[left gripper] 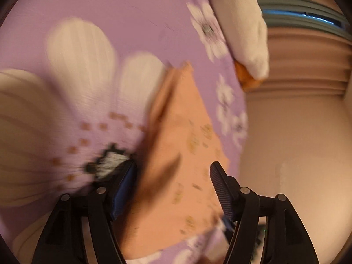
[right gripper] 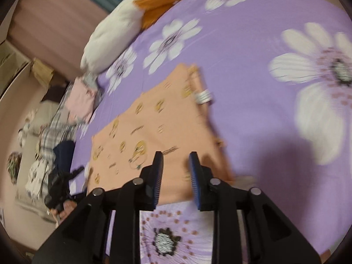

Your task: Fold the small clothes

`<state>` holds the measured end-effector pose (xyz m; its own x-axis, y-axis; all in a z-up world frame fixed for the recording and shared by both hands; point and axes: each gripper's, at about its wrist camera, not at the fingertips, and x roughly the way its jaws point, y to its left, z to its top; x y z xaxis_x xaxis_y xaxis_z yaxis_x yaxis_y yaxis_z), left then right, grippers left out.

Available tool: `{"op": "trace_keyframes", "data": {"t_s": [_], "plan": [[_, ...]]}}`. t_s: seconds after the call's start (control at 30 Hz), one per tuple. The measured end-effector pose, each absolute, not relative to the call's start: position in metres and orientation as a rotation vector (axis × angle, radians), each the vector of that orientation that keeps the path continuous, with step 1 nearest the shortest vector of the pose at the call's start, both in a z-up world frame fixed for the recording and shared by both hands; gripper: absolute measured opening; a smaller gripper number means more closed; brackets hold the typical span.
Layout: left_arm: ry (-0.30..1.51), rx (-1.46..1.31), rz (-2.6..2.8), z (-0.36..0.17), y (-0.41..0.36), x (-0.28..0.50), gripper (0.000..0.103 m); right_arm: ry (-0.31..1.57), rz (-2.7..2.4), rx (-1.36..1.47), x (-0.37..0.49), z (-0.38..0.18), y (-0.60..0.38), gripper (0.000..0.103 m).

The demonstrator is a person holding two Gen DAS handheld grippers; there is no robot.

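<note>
Domestic bedroom. Bed covered by a purple sheet point(right gripper: 242, 50) printed with large white daisies. White pillow point(right gripper: 112, 33) at the bed's edge, orange cloth point(right gripper: 158, 2) beside it. Small clothes piled along the side: pink garment point(right gripper: 81, 101), checked fabric point(right gripper: 57, 134), dark item point(right gripper: 63, 154). Pinkish pleated curtain point(left gripper: 308, 66) behind. Peach printed garment point(right gripper: 154, 127) laid flat.
</note>
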<state>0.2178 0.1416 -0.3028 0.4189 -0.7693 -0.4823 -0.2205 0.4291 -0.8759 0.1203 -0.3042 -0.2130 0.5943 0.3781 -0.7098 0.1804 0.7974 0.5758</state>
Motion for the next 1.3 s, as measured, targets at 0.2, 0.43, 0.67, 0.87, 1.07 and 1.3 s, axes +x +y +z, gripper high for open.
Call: {"op": "trace_keyframes", "data": {"t_s": [0.2,0.43,0.67,0.87,1.07,1.3], "plan": [[1.182,-0.777,-0.548,-0.288,0.095,0.243,0.067,0.968,0.253,0.597,0.155,-0.223,-0.263,0.032],[1.142,-0.705,-0.430,-0.288,0.087,0.245,0.035,0.963,0.260,0.471,0.170,-0.250,-0.233,0.026],[1.112,-0.690,-0.390,-0.292,0.091,0.236,0.027,0.921,0.361,0.653,0.156,-0.249,-0.243,0.025],[1.096,-0.765,-0.367,-0.298,0.103,0.228,0.023,1.013,0.394,0.441,0.147,-0.261,-0.204,0.000],[1.109,-0.702,-0.305,-0.283,0.088,0.220,0.018,1.057,0.427,0.628,0.156,-0.271,-0.218,0.000],[1.113,-0.755,-0.426,-0.236,0.043,0.232,0.018,1.055,0.428,0.564,0.154,-0.269,-0.206,0.000]]}}
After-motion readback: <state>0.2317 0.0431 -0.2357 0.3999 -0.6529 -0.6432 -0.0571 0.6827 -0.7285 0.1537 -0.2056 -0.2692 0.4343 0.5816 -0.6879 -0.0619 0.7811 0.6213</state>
